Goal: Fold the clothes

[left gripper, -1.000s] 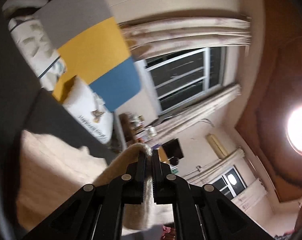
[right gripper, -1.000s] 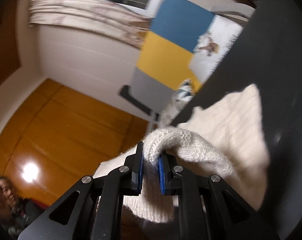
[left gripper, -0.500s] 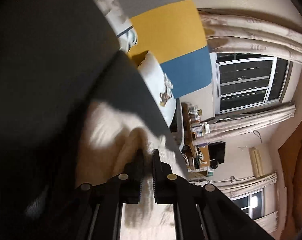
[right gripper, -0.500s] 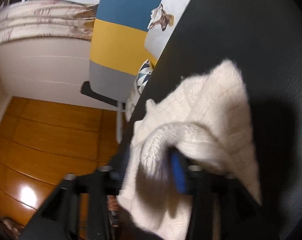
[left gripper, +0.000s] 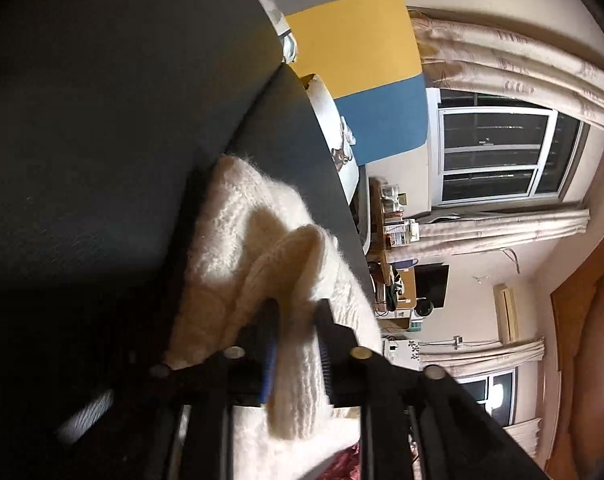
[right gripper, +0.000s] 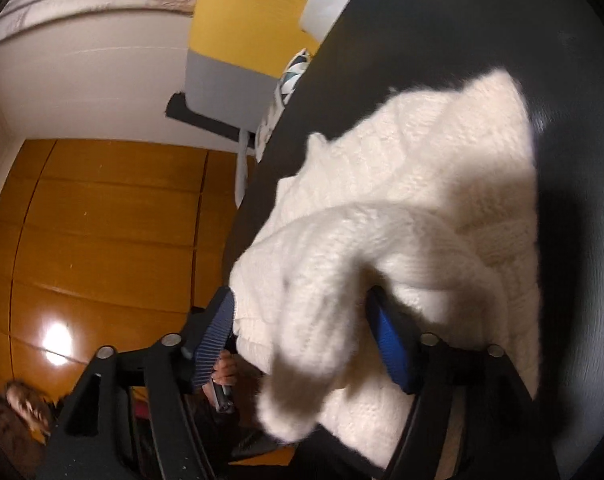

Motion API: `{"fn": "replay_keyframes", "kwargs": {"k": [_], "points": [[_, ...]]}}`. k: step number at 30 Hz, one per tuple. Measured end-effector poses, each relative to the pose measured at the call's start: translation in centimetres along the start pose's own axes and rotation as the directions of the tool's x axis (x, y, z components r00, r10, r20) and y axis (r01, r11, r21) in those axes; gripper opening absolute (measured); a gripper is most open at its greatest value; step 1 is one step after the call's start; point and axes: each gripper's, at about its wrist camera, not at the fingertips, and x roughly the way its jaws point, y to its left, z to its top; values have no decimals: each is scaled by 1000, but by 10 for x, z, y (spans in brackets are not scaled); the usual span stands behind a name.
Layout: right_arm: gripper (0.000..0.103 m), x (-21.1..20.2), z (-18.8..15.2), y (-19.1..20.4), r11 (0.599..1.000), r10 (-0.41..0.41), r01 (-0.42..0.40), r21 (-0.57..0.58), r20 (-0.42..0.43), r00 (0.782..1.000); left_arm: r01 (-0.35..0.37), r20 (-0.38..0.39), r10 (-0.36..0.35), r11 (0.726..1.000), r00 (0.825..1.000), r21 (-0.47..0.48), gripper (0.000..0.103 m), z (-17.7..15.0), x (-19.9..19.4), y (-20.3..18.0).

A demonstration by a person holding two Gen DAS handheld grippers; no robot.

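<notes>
A cream knitted sweater (left gripper: 238, 216) lies bunched on a dark bed surface (left gripper: 102, 100). In the left wrist view a thick fold of it runs between the fingers of my left gripper (left gripper: 296, 312), whose jaws stand apart around the knit. In the right wrist view the sweater (right gripper: 441, 160) is spread over the dark surface (right gripper: 441, 20). A rolled edge of it droops between the blue pads of my right gripper (right gripper: 302, 300), which is wide open and does not pinch the cloth.
A grey, yellow and blue headboard (left gripper: 353, 40) and white pillows (left gripper: 333, 120) lie beyond the bed. A window (left gripper: 497, 156) with curtains and a cluttered desk (left gripper: 393, 232) are on the right. Orange wooden panels (right gripper: 102, 220) and a person's hand (right gripper: 222, 376) show beside the bed edge.
Both grippers have come down with the sweater onto the bed. The right jaws opened wide and let the knit go; the left jaws parted from their tight pinch.
</notes>
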Motion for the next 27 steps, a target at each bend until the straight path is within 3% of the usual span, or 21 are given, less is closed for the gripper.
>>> {"fn": "replay_keyframes", "kwargs": {"k": [2,5,7,8,9,15,16,18,21,24,27], "points": [[83,1,-8,9,999,-19,19,-50,4,1000,-2,-10,2,1000,1000,-7,28,1,1,-2],[82,6,-13,24,985,-98,100,-138,23,995,-33,-27,34,999,999,21,28,1,10,-14],[65,4,-6,25,989,-84,90,-121,52,995,-35,-31,37,997,999,72,26,0,15,-26],[51,3,-3,26,990,-77,84,-112,66,995,-24,-32,27,995,999,97,18,-1,17,-33],[44,2,0,26,992,-70,78,-103,80,994,-13,-33,17,992,999,122,17,-2,20,-41],[46,-6,21,28,998,-32,41,-54,167,985,52,32,-56,991,998,122,17,16,17,-68],[48,-7,24,28,998,-26,35,-46,181,983,53,42,-57,994,997,100,21,23,18,-67],[63,-9,31,29,999,-14,21,-30,210,978,52,64,-57,996,996,71,23,36,21,-67],[68,-3,49,11,997,-11,-8,81,224,974,21,79,-22,1000,997,10,26,47,26,-62],[68,2,51,7,995,-63,45,90,200,978,10,96,-10,1000,995,-6,26,46,16,-54],[68,0,35,22,993,-112,117,-17,172,979,-25,113,20,999,993,36,27,35,-8,-43]]}}
